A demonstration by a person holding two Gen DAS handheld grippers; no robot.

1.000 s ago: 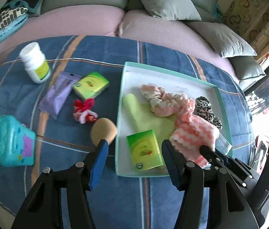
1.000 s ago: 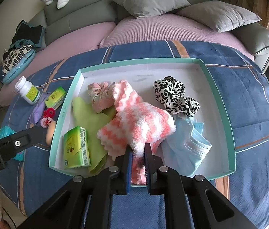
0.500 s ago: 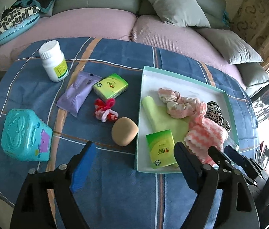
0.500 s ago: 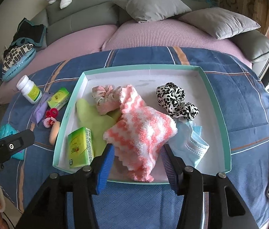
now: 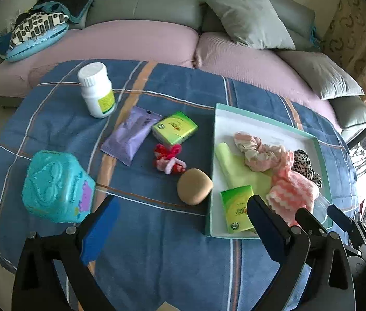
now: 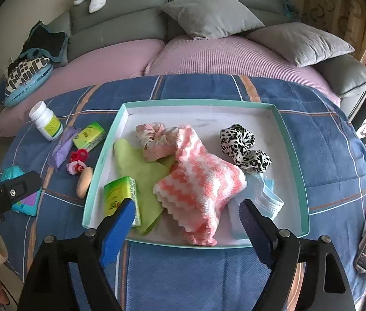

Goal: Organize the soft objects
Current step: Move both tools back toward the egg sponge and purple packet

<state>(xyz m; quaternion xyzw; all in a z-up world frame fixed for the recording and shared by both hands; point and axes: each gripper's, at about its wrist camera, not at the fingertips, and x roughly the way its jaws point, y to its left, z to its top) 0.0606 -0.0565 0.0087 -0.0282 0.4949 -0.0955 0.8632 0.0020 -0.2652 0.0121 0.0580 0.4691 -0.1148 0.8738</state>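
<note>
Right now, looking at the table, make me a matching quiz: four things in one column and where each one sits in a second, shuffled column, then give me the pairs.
Things
1. leopard-print scrunchie
2. tan sponge
3. white pill bottle
4. teal plastic case

Places
A. on the blanket just outside the tray's left wall
B. inside the teal-rimmed tray, right of the pink-and-white cloth
C. on the blanket nearest the left gripper's left finger
D. far left of the blanket, close to the sofa

Pairs: 1-B, 2-A, 3-D, 4-C
</note>
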